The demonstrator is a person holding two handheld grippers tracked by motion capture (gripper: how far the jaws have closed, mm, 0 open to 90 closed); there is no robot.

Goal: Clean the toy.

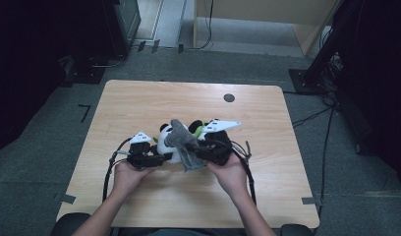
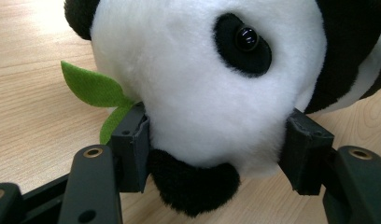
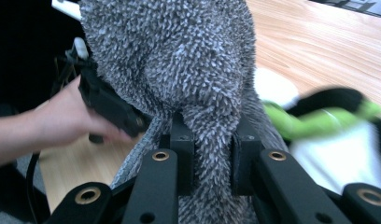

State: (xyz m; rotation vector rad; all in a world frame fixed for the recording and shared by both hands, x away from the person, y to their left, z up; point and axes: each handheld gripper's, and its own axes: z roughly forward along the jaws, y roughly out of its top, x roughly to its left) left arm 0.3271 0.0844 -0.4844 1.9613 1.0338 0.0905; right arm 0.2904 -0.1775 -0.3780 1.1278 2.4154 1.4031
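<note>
A black-and-white panda plush [image 1: 166,142] lies at the middle of the wooden table [image 1: 139,98]. My left gripper [image 1: 158,158] is shut on the panda's white head [image 2: 202,84], one jaw pressing in on each side. A green felt leaf [image 2: 93,88] sticks out by the left jaw. A grey shaggy cloth [image 1: 181,140] drapes over the panda. My right gripper [image 1: 194,150] is shut on a fold of that cloth [image 3: 179,60]. The right gripper view also has the left gripper [image 3: 109,105] in a hand [image 3: 53,121], and the panda blurred with its green part [image 3: 319,119].
A dark round grommet [image 1: 229,97] sits near the table's far edge. Black equipment [image 1: 120,24] stands on the floor at the back left, a stand base with cables [image 1: 311,78] at the right. Bare tabletop lies on all sides of the hands.
</note>
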